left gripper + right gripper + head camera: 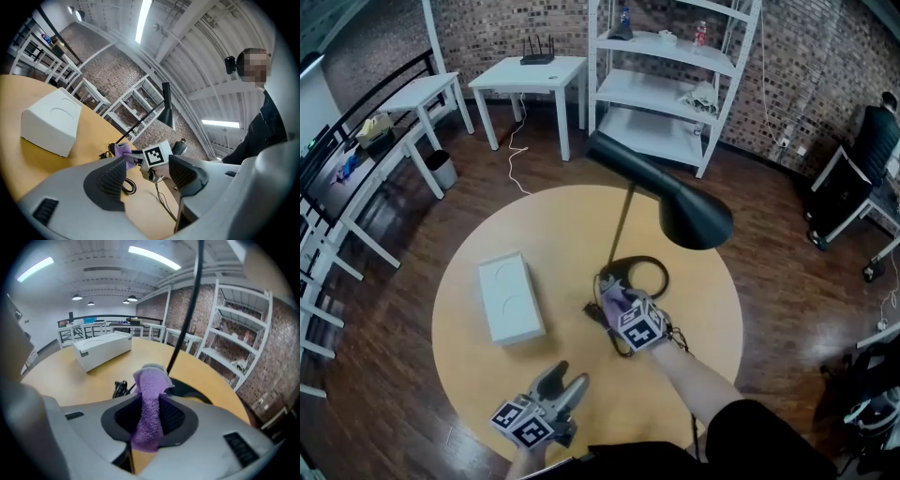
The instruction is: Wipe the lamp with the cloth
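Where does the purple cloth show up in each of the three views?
Head view: cloth at centre, held by the right gripper.
Left gripper view: cloth just left of centre, low.
Right gripper view: cloth at centre, clamped between the jaws.
Shared landmark: the white box, in all three.

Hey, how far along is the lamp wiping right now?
Done: the purple cloth is clamped in the right gripper. In hand: it sits by the foot of the lamp pole, at the ring base; contact is unclear. Left, as it looks: wiping up to the black shade. The left gripper is open, empty.
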The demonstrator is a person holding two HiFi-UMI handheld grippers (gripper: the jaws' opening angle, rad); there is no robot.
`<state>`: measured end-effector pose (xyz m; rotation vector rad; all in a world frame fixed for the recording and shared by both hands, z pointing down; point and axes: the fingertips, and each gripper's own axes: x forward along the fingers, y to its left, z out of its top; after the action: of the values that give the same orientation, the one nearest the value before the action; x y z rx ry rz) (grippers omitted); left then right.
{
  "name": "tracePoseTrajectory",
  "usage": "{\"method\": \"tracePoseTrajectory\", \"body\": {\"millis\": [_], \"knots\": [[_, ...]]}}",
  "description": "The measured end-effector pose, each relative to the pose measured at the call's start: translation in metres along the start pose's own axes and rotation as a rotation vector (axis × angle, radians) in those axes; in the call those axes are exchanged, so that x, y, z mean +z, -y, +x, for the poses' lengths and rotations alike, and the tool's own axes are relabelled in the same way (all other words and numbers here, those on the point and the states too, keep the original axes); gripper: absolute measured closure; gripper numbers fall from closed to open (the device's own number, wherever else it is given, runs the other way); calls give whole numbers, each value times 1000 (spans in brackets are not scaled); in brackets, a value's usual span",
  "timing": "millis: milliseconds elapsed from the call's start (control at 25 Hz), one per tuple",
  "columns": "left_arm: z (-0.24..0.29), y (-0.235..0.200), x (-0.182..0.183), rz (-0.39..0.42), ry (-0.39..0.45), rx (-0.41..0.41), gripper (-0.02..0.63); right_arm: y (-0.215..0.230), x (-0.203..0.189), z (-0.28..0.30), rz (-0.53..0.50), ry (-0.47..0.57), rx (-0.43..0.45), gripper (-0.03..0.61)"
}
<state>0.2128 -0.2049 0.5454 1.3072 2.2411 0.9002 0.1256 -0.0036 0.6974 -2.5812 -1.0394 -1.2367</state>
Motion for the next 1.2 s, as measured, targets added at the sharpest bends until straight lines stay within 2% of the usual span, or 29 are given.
{"method": "tracePoseTrajectory", "body": {"millis": [120, 200, 320, 520, 640, 800, 960, 1200], "knots": [[-8, -5, 5, -9, 21, 18, 344, 3, 43, 10, -90, 27, -51, 485], [-14, -7, 5, -18, 33, 30, 344, 8, 56, 19, -72, 16, -78, 485], [-21, -11, 7, -31, 53, 41, 344, 12, 42, 42, -21, -36, -92, 485], [-18, -20, 13, -45, 69, 48, 344, 10, 28, 55, -94, -76, -122, 485], [-17, -21, 7, -52, 61, 42, 344, 5, 30, 48, -72, -84, -80, 485], [-12, -16, 2, -57, 52, 28, 344, 9, 21, 38, -101, -119, -60, 485], [-11, -8, -1, -53, 43, 11, 344, 12, 3, 35, -57, -119, -36, 483], [-10, -2, -11, -36, 0, -3, 344, 25, -38, 9, -85, -164, -86, 483]]}}
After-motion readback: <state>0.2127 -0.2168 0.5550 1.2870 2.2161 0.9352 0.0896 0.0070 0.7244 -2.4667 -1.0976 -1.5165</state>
